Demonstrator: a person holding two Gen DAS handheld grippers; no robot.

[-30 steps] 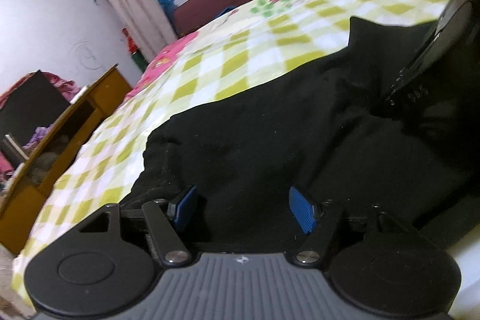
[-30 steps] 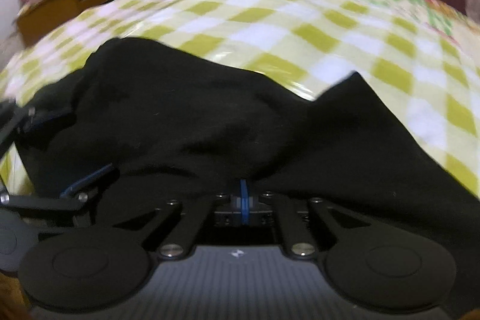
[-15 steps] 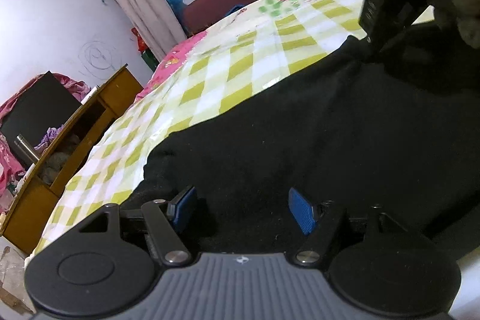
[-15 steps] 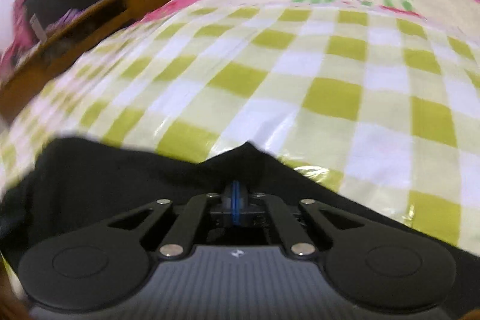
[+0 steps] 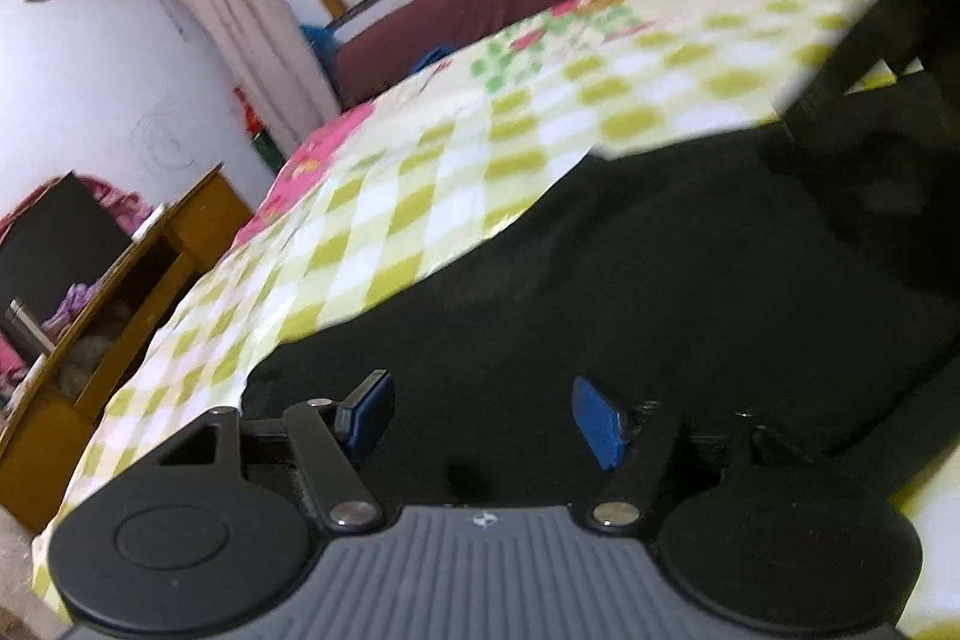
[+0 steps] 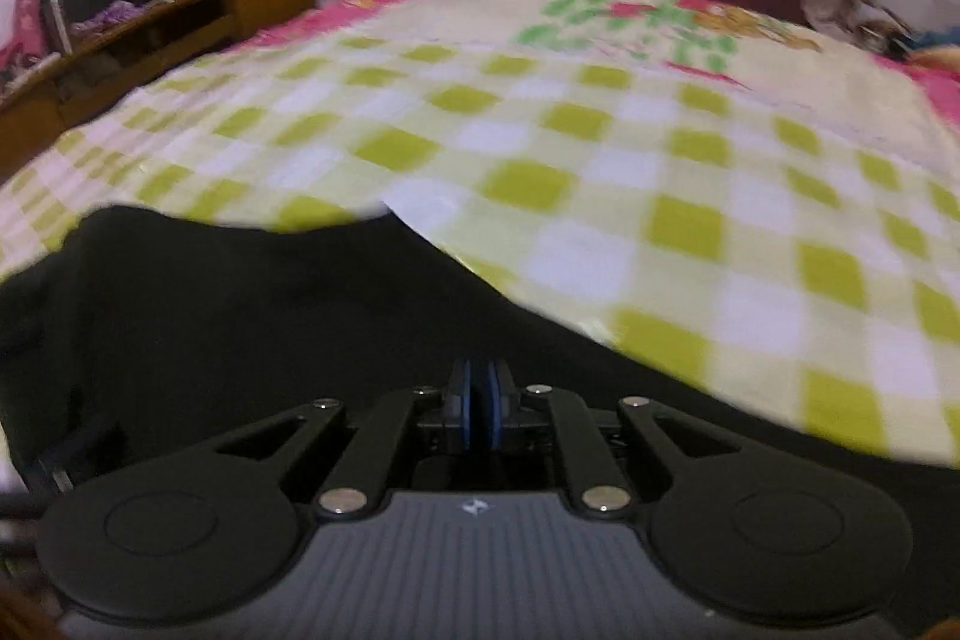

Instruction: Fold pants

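Left gripper (image 5: 480, 421): its blue pads were spread apart and pinched nothing; the jaws had just been closing a little, with only flat black cloth lying under the gap between them.
Pants, left view (image 5: 690, 280): I saw the black pants fill the lower and right part of the frame, directly in front of the left claw and running away toward the upper right.
Bedspread (image 5: 480, 172): the checked yellow-green cover took the middle and upper left of the frame, beyond the far edge of the pants.
Right gripper (image 6: 479, 409): its pads were pressed together on a fold of the pants, which rose to a small peak above the claw.
Pants, right view (image 6: 210, 328): from that peak the cloth spread mostly to the lower left of the frame and less to the lower right.
Long axis: I judged that it ran across both frames, from the left claw's side to the right claw's side.
Nearer hand: I judged the right hand led the fold, because it alone had the cloth; the left was free just above it.
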